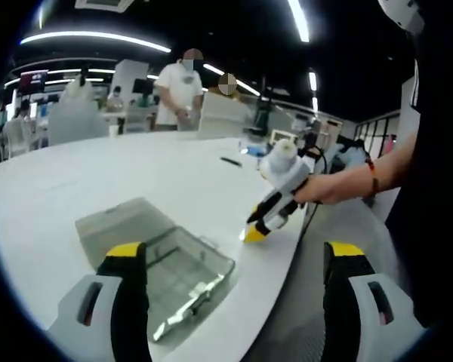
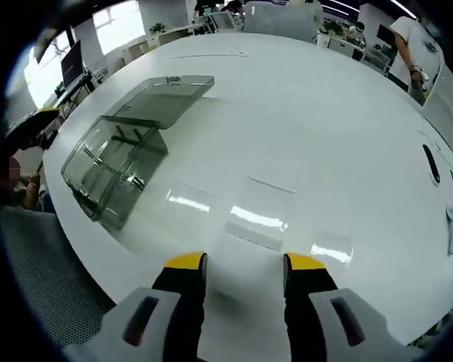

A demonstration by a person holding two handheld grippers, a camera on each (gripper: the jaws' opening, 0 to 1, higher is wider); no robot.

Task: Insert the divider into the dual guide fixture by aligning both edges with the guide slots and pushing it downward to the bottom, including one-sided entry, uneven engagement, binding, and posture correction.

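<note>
**A:** Where did the divider lie from the right gripper [image 2: 236,265]?

**B:** Straight ahead and close. In the right gripper view a clear, flat divider [image 2: 258,213] lay on the white worktop [image 2: 340,128], just beyond the yellow tips, about centred on the gap between them. Its long axis seemed to run across the jaws' line rather than along it, though it was transparent and its edges were hard to trace. Another clear sheet or two seemed to lie beside it.

**A:** And the fixture?

**B:** The smoky clear box with inner slots, the dual guide fixture [image 2: 113,167], sat off to the left of that view near the worktop edge, its lid [image 2: 166,96] folded open behind it. It was well apart from the divider.

**A:** The grippers?

**B:** Both had their jaws spread with nothing between them. The left gripper [image 1: 234,256] hovered over the fixture [image 1: 177,268], so it was nearer the box; the right was nearer the divider. I judged the right should take the pick.
</note>
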